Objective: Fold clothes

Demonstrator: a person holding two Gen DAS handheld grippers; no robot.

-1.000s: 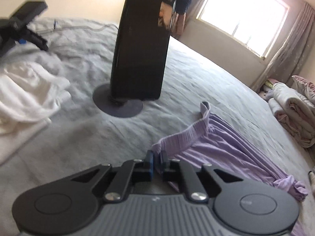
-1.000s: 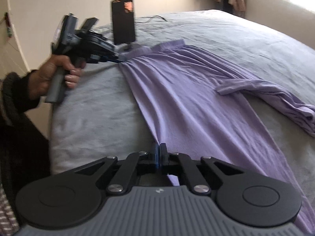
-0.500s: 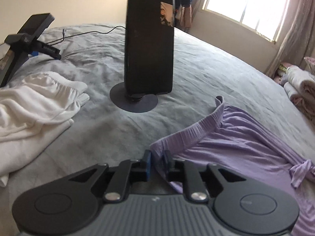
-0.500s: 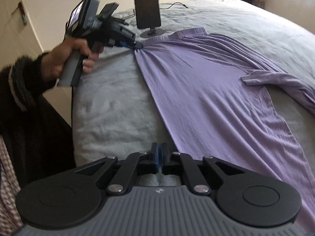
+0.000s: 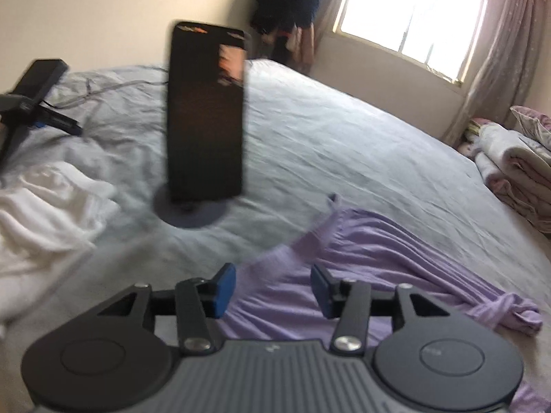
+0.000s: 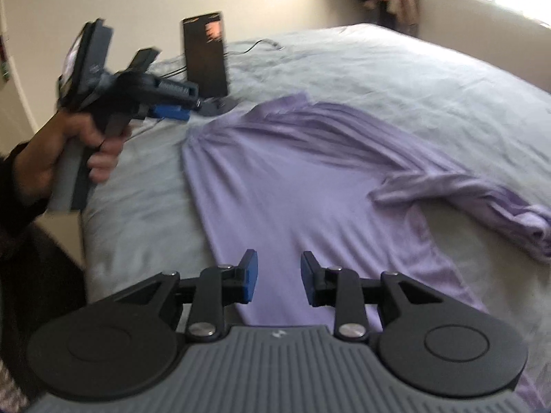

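A lilac long-sleeved shirt [image 6: 310,179] lies spread on the grey bed [image 6: 396,79], hem toward the far phone stand, one sleeve [image 6: 482,199] bunched at the right. My right gripper [image 6: 279,280] is open and empty just above the shirt's near edge. My left gripper [image 5: 273,290] is open and empty above the shirt's hem corner [image 5: 310,247]; in the right wrist view it [image 6: 172,108] hangs above and left of that corner, held by a hand. The shirt also shows in the left wrist view [image 5: 396,258].
A black phone on a round stand [image 5: 206,113] stands on the bed just beyond the hem. White clothes [image 5: 44,216] lie at the left, with a dark tripod [image 5: 31,103] behind. Folded bedding [image 5: 516,168] is stacked at the right. The bed's edge [image 6: 86,213] drops off at the left.
Both grippers have opened and let go of the shirt, which now lies flat on the bed. Both have lifted a little away from the cloth.
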